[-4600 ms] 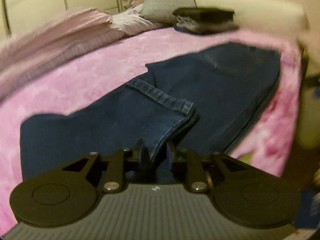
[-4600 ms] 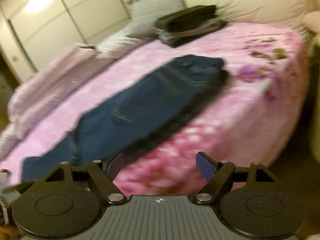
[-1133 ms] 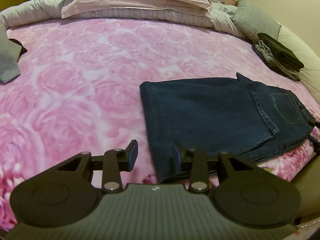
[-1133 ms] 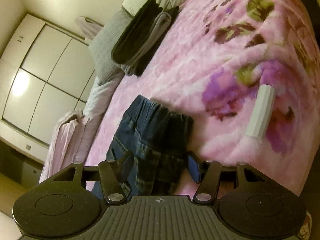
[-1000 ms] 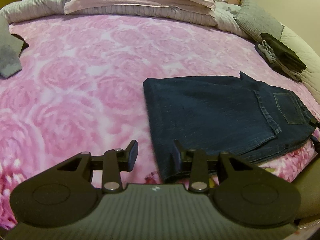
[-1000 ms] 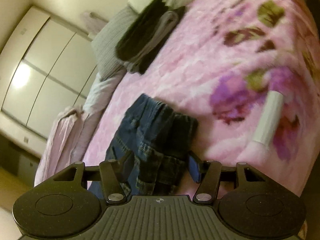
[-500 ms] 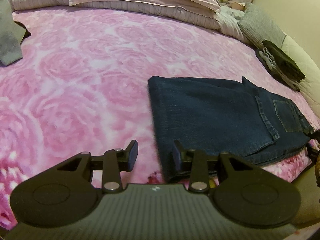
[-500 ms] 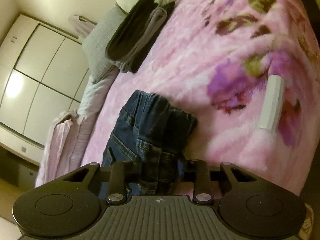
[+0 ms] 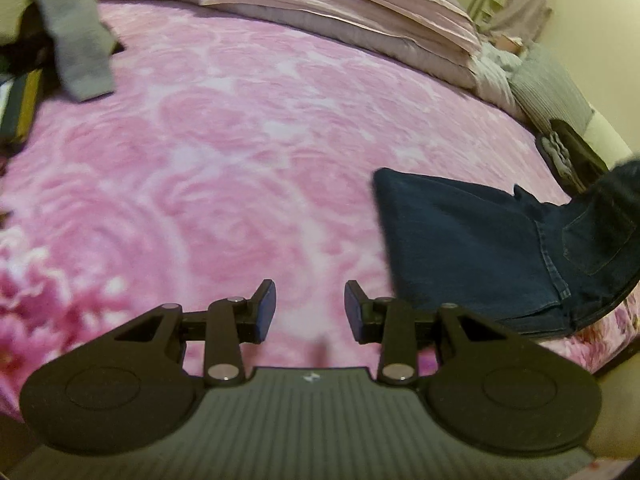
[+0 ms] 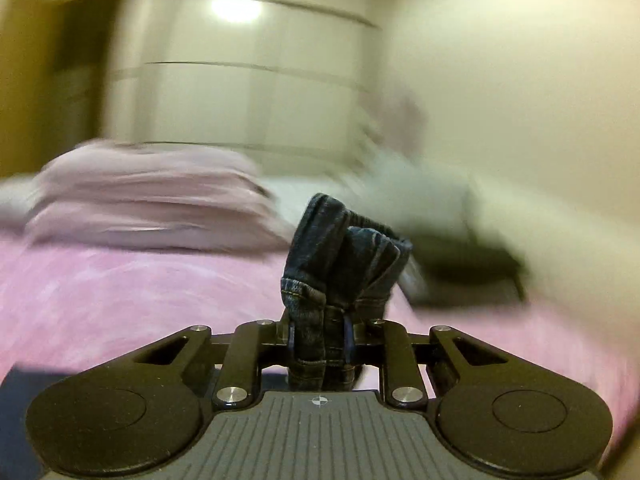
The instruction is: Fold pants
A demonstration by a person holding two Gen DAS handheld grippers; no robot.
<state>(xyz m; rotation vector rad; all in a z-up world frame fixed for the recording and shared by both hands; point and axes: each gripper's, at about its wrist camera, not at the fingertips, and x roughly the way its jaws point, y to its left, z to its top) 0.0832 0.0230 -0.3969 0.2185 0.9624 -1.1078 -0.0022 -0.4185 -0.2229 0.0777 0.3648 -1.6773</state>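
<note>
Dark blue jeans (image 9: 472, 248) lie folded on the pink rose blanket (image 9: 224, 152), at the right of the left wrist view. Their waist end rises off the bed at the far right edge. My left gripper (image 9: 310, 312) is open over bare blanket, just left of the jeans' folded edge, holding nothing. In the right wrist view, my right gripper (image 10: 319, 338) is shut on the bunched waistband of the jeans (image 10: 340, 264), which stands up between the fingers. That view is blurred with motion.
Stacked pale pink bedding (image 9: 340, 12) lies at the head of the bed. A grey garment (image 9: 80, 40) hangs at the far left. A grey pillow (image 9: 548, 88) and folded dark clothes (image 9: 572, 152) sit at the right. The bed edge runs near the jeans' lower right.
My right gripper closed on the jeans' waistband and lifted it, swinging the view up toward the wardrobe. My left gripper slid left, off the folded edge, staying open.
</note>
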